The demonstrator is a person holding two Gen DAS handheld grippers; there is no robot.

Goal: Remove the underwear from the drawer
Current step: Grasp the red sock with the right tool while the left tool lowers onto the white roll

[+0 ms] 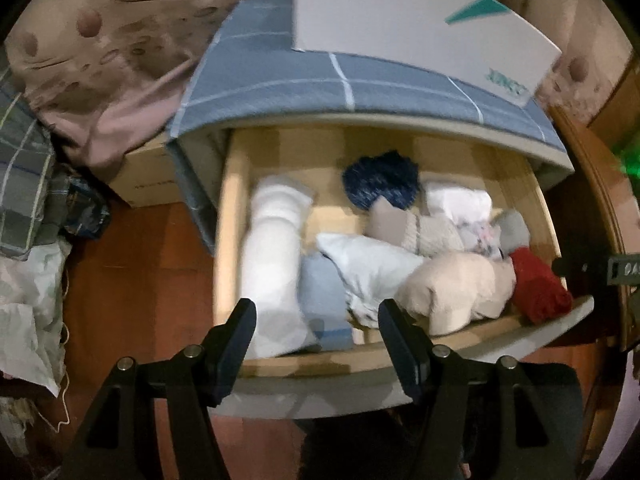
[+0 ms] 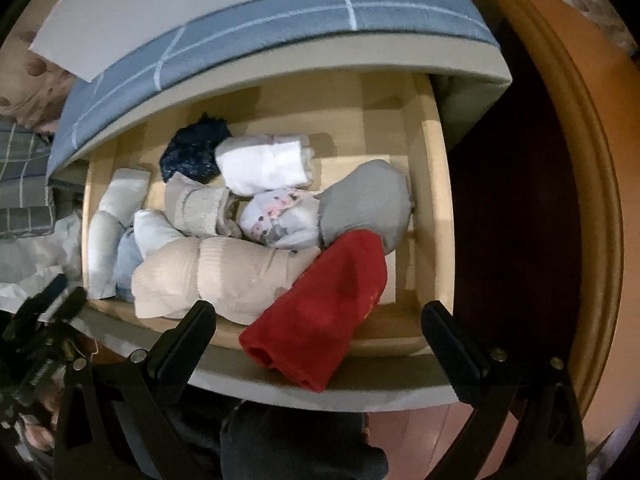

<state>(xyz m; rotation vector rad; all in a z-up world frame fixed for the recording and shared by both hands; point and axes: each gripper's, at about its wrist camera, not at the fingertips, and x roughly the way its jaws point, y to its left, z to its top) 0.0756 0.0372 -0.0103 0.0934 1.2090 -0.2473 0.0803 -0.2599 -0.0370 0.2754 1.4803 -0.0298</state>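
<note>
Reddish wooden flooring lay beneath the open pale wooden drawer. Both the left gripper and right gripper hovered with jaws wide, holding nothing. At twelve o'clock from the right jaws, the rolled red fabric underwear draped over the drawer's front edge, touching a beige rolled bundle at nine o'clock.

Open drawer — packed near, freer far

Rolled garments crowd the near side; bare floor shows far right — cabinet top overhangs it.
</note>
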